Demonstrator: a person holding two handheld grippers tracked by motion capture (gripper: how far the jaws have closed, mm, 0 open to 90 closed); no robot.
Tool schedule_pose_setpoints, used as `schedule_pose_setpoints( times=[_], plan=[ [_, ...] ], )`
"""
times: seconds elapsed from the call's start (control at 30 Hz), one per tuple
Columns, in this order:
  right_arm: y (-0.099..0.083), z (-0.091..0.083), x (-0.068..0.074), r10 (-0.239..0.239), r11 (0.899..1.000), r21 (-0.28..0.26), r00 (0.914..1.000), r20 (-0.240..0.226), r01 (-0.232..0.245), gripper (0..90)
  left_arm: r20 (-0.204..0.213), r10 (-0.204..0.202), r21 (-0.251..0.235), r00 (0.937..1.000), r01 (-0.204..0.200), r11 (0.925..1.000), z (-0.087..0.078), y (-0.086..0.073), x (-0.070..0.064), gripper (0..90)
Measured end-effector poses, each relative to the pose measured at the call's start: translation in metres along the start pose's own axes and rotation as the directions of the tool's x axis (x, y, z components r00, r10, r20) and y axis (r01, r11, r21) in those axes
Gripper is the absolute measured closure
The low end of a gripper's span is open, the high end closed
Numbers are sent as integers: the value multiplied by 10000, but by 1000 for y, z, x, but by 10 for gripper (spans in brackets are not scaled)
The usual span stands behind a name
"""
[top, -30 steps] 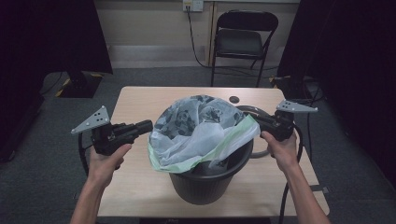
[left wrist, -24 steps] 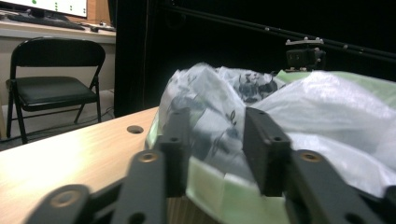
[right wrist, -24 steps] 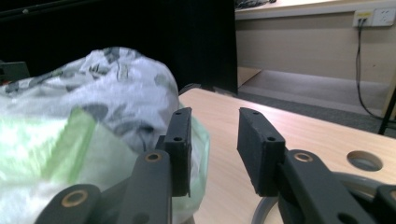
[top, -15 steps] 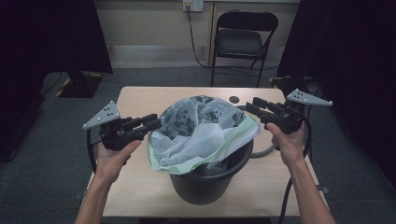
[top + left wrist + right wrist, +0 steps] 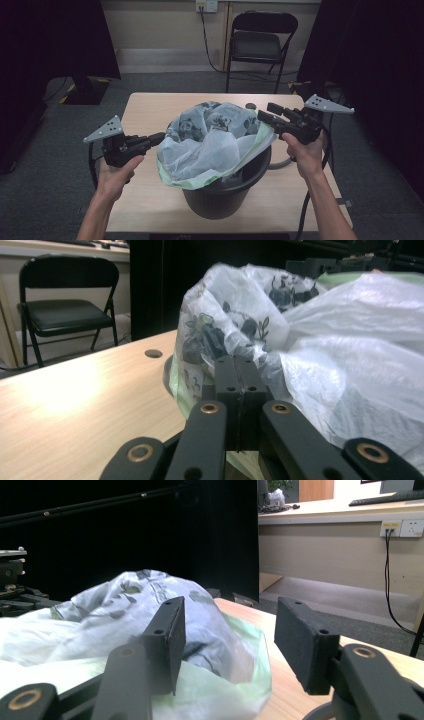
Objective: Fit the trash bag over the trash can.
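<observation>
Dim room, folding chair [image 5: 260, 42] at the back, wood table [image 5: 145, 107] with a black bin [image 5: 225, 192] and its bag [image 5: 215, 142] bulging out between my tongs. Left tongs [image 5: 159, 138] are pinched shut with the bag's edge just past the tips, though I can't tell if they've caught any film. Right tongs [image 5: 265, 112] are wide open, empty, above the far rim, and the bag mouth runs tong to tong, pointing up.

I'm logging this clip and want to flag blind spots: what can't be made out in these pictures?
- What the bin holds: in the high view the bags heaped over its mouth hide its inside.
- Whether the left gripper pinches any film: its jaws are together against the bag, and their tips hide the contact.
- The table's near edge: cut off at the bottom of the high view.
</observation>
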State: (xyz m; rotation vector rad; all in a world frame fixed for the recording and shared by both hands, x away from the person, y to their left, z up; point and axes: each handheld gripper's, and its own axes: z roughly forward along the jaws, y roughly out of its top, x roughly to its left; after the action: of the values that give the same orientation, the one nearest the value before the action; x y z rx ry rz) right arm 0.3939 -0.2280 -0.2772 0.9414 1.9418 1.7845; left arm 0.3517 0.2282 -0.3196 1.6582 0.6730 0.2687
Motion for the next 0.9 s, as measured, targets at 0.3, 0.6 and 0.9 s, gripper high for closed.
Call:
schedule_pose_setpoints(
  times=[0.3, 0.6, 0.9],
  plan=[
    [1, -1, -1, 73, 10000, 60, 10000, -24, -73, 447, -195, -89, 534, 9998, 99, 9985, 7, -8, 6, 900],
    [6, -1, 0, -5, 10000, 91, 10000, -21, 6, 434, -298, -184, -937, 9994, 155, 9955, -2, 24, 16, 641],
    [11, -5, 6, -202, 9998, 38, 9997, -138, 202, 414, 66, 103, -820, 9999, -97, 9966, 23, 29, 10, 837]
  ],
)
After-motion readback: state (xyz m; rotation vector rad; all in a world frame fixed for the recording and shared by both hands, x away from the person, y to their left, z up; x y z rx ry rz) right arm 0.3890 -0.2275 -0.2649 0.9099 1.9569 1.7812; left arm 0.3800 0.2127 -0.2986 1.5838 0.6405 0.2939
